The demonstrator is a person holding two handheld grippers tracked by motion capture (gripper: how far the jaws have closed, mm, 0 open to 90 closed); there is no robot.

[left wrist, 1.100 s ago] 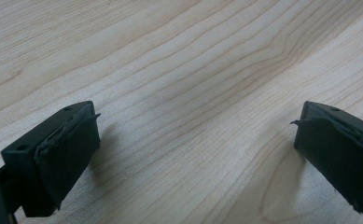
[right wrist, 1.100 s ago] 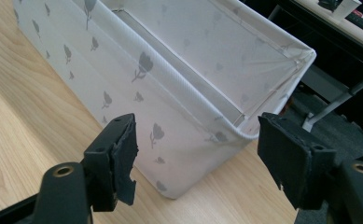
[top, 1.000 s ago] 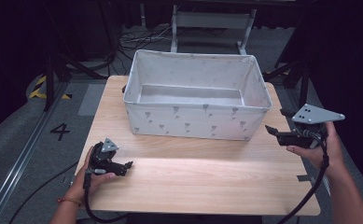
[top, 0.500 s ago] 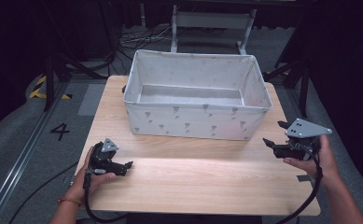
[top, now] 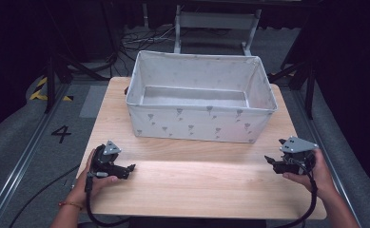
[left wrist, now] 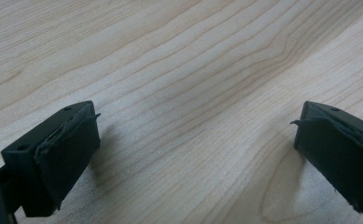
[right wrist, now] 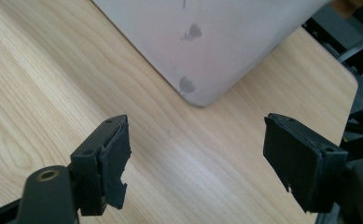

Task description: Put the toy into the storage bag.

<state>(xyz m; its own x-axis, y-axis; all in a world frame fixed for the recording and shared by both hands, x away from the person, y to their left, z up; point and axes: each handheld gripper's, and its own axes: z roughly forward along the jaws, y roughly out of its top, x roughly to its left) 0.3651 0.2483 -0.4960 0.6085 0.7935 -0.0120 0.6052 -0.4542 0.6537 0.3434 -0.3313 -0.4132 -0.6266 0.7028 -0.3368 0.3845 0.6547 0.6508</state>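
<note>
So this looks like either the very start or the very end of things, and honestly I'd lean toward nothing being in progress. The big white fabric bin with little grey tree prints [top: 201,111] sits on the far half of the pale wood-grain worktop [top: 197,190], upright, and what I can see of its inside is bare. Its floor looks flat, with nothing lying on it, though the near wall hides the strip right behind it.

The left gripper [top: 129,169] rests low at the near left edge of the worktop, well apart from the bin. In the left gripper view its jaws stand wide apart with plain wood between them, so it's released and holding nothing.

The right gripper [top: 274,161] is near the right edge, also low over the wood, pointing in toward the bin's near right corner [right wrist: 198,95]. Its jaws have just been opening and there's nothing between them, just worktop and that corner of fabric farther off. So released too.

My read: nothing loose is on the worktop to pick up or pack, no item in either gripper. If the job is about the bin itself, neither gripper touches it yet, so that part is all left to do.
</note>
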